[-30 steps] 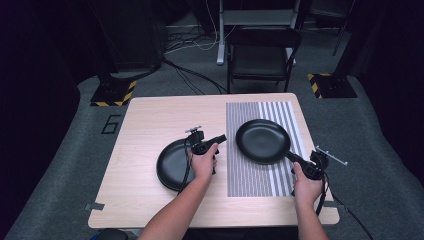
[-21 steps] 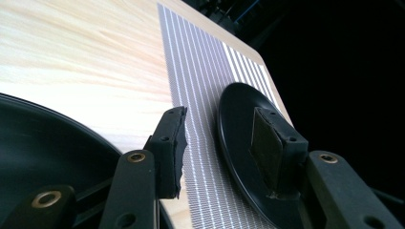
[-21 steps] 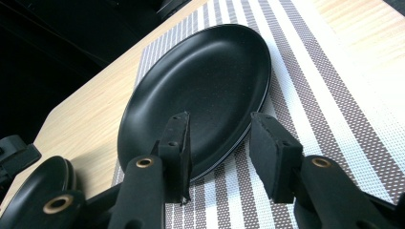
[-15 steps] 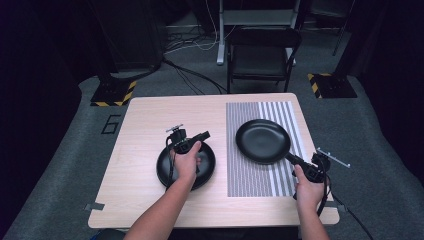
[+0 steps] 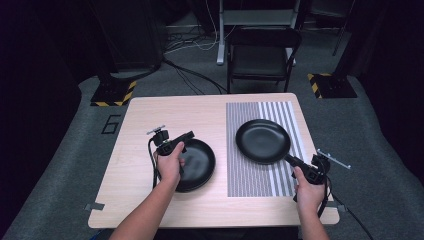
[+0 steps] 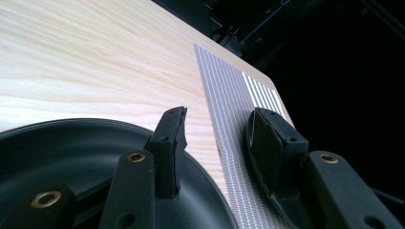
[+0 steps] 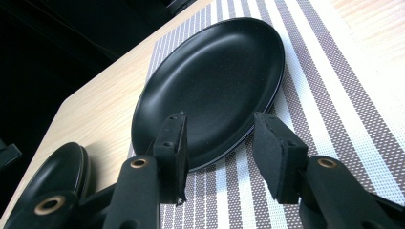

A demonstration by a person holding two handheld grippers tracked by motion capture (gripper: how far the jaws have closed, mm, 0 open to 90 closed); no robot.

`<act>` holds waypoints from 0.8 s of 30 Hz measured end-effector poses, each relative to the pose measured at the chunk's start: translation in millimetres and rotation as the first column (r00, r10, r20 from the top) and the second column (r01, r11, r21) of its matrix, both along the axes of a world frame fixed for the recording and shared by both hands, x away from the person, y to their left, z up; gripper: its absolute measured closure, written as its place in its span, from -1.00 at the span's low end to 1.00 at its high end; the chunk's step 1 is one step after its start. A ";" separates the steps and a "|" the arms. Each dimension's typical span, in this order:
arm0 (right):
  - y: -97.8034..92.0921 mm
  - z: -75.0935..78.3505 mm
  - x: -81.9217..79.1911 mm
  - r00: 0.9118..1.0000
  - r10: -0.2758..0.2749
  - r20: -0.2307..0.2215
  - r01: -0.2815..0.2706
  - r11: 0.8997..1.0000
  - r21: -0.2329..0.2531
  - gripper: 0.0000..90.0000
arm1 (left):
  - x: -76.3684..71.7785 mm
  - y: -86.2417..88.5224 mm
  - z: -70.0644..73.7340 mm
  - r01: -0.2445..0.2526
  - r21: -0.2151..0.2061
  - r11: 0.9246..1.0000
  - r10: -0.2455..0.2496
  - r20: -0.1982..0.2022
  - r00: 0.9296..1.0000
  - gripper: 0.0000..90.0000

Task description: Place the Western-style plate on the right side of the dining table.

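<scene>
Black plate (image 6: 71,157) lies under the left gripper (image 6: 217,138), jaws apart.

bare forearms with no sleeves, two black handheld grippers, left gripper (image 5: 188,135), right gripper (image 5: 295,161), chunky black jaws with brass screw eyelets, black cables trailing

A dark room with grey carpet floor (image 5: 380,150); a black folding chair (image 5: 262,55) stands beyond the wooden table (image 5: 190,112), cables (image 5: 192,75) trailing at far left.
</scene>
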State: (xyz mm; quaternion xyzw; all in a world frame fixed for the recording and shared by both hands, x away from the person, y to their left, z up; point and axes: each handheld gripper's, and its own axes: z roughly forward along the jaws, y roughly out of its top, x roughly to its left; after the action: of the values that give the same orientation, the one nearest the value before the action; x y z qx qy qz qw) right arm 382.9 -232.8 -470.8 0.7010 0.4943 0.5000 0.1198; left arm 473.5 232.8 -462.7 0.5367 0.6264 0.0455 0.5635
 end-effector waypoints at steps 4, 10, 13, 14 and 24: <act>-1.1 0.8 -2.9 1.000 0.003 0.003 -0.003 1.000 0.006 0.23 | -4.9 14.7 -0.9 -0.003 0.023 1.000 0.003 0.000 1.000 0.23; -0.3 1.1 -6.4 1.000 0.025 0.002 -0.025 1.000 0.002 0.21 | -12.8 33.5 -1.3 -0.005 0.043 0.999 0.004 0.008 1.000 0.22; 0.5 0.6 -7.2 0.999 0.050 0.012 -0.050 0.999 -0.013 0.16 | -18.0 43.3 -2.1 -0.001 0.054 0.999 0.001 0.005 1.000 0.20; 1.1 0.6 -7.6 0.998 0.054 0.014 -0.054 0.998 -0.020 0.15 | -18.0 43.3 -2.1 -0.001 0.054 0.999 0.001 0.005 1.000 0.20; 1.1 -1.7 -11.8 0.996 0.091 -0.002 -0.091 0.994 -0.056 0.14 | -33.1 67.1 -5.0 0.031 0.118 0.993 -0.033 0.010 0.999 0.16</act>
State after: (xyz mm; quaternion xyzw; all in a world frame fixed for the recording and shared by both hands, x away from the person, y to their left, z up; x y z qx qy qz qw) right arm 371.1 -231.7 -472.4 0.6739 0.5394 0.4912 0.1167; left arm 440.5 299.9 -467.7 0.5787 0.6105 0.0766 0.5353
